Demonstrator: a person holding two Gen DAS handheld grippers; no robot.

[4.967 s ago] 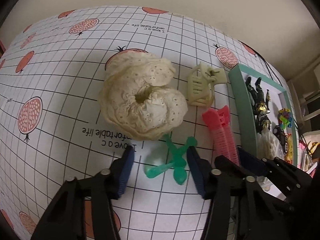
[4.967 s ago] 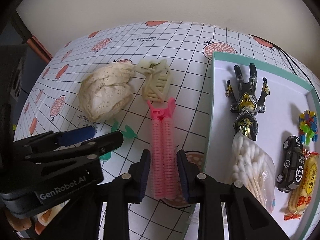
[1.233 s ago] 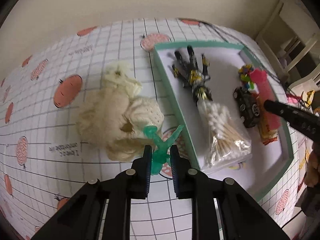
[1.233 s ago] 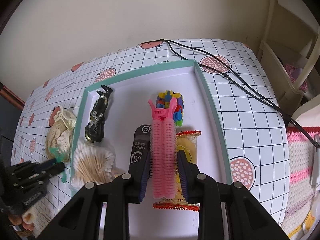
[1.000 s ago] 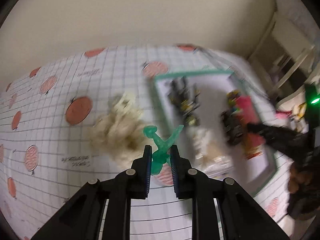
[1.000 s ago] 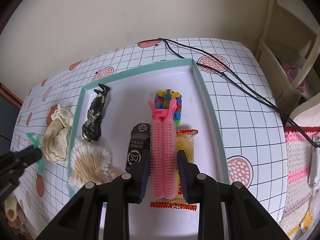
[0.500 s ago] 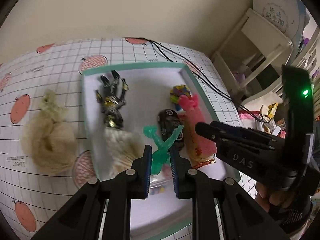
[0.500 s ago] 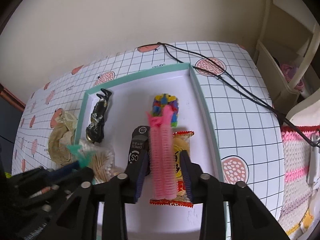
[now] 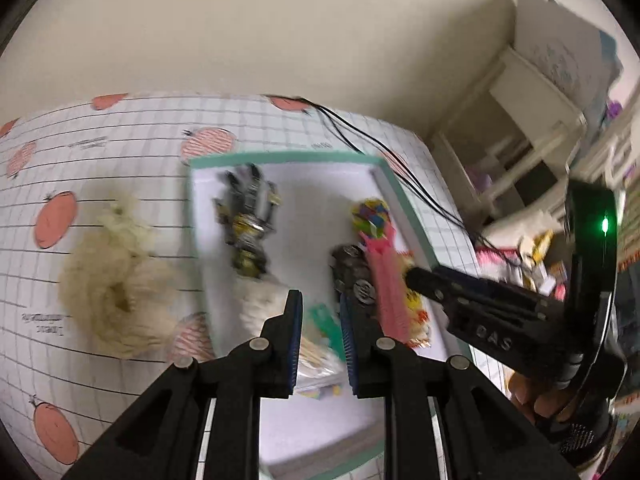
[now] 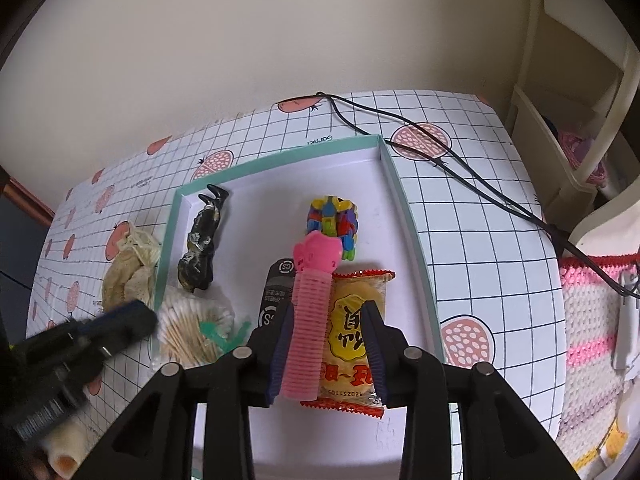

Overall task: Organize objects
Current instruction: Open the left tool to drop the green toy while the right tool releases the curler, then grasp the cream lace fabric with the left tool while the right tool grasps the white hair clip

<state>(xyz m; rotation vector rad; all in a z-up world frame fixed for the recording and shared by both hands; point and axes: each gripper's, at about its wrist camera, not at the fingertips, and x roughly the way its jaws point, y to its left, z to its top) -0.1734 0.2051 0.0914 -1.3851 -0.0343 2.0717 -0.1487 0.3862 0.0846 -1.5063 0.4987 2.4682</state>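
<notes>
Both your loads have left the tablecloth and gone into the tray [image 10: 404,200] since five seconds ago. Your right gripper [image 10: 326,344] now has its fingers spread wide, and the pink hair roller [image 10: 308,320] lies free between them, partly on the yellow snack packet [image 10: 354,344] and against the black toy car [image 10: 276,288], toward the tray's right edge. Your left gripper [image 9: 320,336] has its fingers parted too; the green clip [image 10: 222,334] has dropped onto the bag of cotton swabs [image 10: 188,328] near the tray's left edge. It probably went there because that was the open spot below your hand.

Outside the tray, the cream cloth bundle [image 10: 128,272] sits on the tablecloth [image 10: 480,240] just beside the left rim, so the sorting looks unfinished. The black figure [image 10: 200,248] and the colourful block toy [image 10: 332,220] fill the far half.
</notes>
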